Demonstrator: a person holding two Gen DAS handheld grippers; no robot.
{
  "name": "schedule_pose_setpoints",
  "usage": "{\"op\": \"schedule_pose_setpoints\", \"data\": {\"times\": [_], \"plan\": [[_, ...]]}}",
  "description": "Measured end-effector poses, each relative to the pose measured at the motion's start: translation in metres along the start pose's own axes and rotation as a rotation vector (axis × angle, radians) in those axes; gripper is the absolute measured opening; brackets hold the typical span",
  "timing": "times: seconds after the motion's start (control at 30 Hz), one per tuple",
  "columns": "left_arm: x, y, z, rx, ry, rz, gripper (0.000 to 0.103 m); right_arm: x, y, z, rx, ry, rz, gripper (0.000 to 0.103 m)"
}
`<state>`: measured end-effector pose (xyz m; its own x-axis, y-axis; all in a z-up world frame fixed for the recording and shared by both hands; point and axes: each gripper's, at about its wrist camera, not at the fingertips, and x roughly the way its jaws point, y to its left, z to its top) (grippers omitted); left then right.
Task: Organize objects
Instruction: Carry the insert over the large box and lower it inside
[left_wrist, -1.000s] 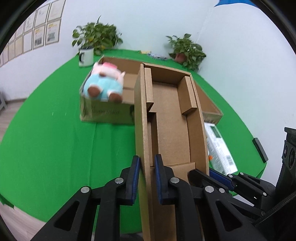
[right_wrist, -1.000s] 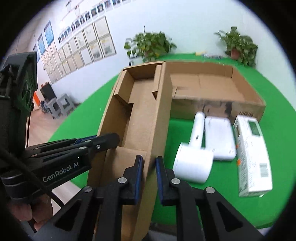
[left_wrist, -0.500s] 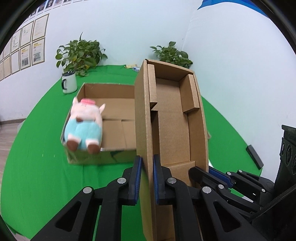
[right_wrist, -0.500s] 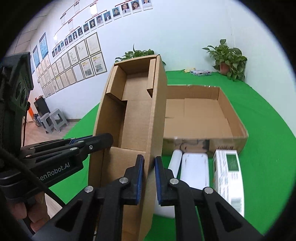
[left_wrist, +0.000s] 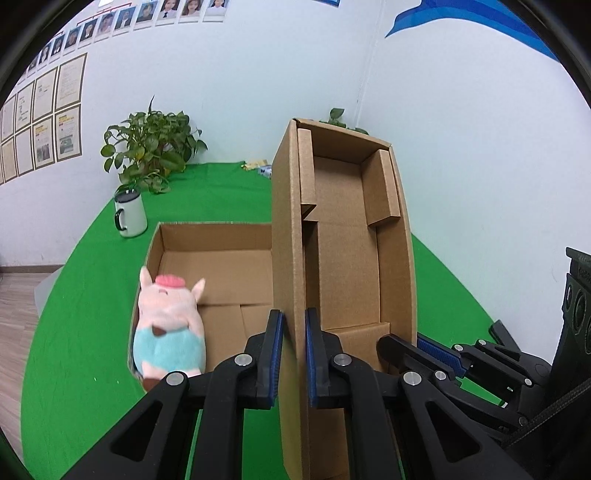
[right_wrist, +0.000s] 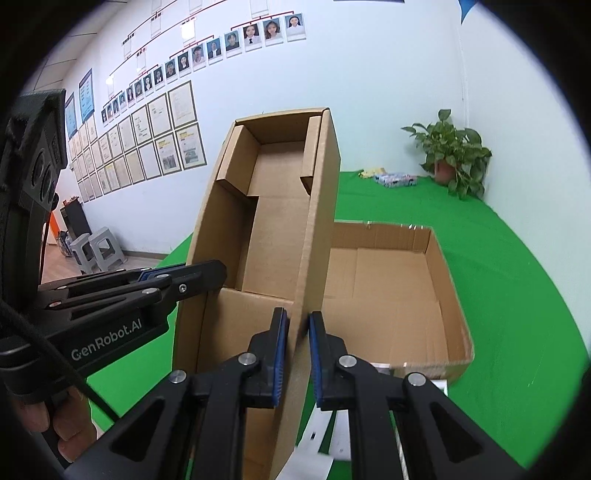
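Over the green table (left_wrist: 74, 332), the wide open carton (right_wrist: 436, 295) is sitting under the narrow cardboard box (left_wrist: 343, 258) you are holding tilted: left gripper (left_wrist: 293, 354) and right gripper (right_wrist: 295, 354) are clamping its 2 side walls; the pig plush (left_wrist: 168, 332) is leaning on the carton's wall.

Left tool (left_wrist: 293, 354) on carton wall (left_wrist: 290, 236)

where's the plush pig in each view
Left wrist: the plush pig lies lower left, at the near left corner of the wide cardboard tray.
Right wrist: not in view.
Shared landmark: the tall cardboard box, which both claws grip.
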<state>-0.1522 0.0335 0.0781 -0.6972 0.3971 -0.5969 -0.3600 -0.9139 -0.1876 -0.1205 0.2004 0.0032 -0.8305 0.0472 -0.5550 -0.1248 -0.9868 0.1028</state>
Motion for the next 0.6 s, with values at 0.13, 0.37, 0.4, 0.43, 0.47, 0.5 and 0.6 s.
{"op": "schedule_pose_setpoints", "data": {"times": [0.13, 0.37, 0.4, 0.43, 0.47, 0.5, 0.6], "plan": [[-0.003, 0.0, 0.024, 0.009, -0.003, 0.009, 0.008, 0.004, -0.003, 0.015, 0.0, -0.002, 0.013, 0.011], [-0.012, -0.002, 0.089, 0.045, -0.025, 0.044, 0.008, 0.008, -0.007, 0.064, -0.025, -0.032, 0.032, 0.011], [-0.012, -0.002, 0.099, 0.047, -0.025, 0.048, 0.008, 0.01, -0.008, 0.069, -0.024, -0.032, 0.037, 0.011], [-0.011, -0.002, 0.108, 0.048, -0.024, 0.053, 0.008, 0.013, -0.01, 0.078, -0.021, -0.029, 0.045, 0.011], [-0.009, -0.002, 0.115, 0.053, -0.022, 0.059, 0.008, 0.016, -0.011, 0.083, -0.023, -0.025, 0.05, 0.011], [-0.006, -0.002, 0.124, 0.057, -0.015, 0.068, 0.008, 0.019, -0.013, 0.088, -0.021, -0.019, 0.054, 0.011], [0.006, 0.001, 0.142, 0.057, 0.012, 0.083, 0.008, 0.033, -0.015, 0.099, -0.024, 0.005, 0.055, 0.011]]}}
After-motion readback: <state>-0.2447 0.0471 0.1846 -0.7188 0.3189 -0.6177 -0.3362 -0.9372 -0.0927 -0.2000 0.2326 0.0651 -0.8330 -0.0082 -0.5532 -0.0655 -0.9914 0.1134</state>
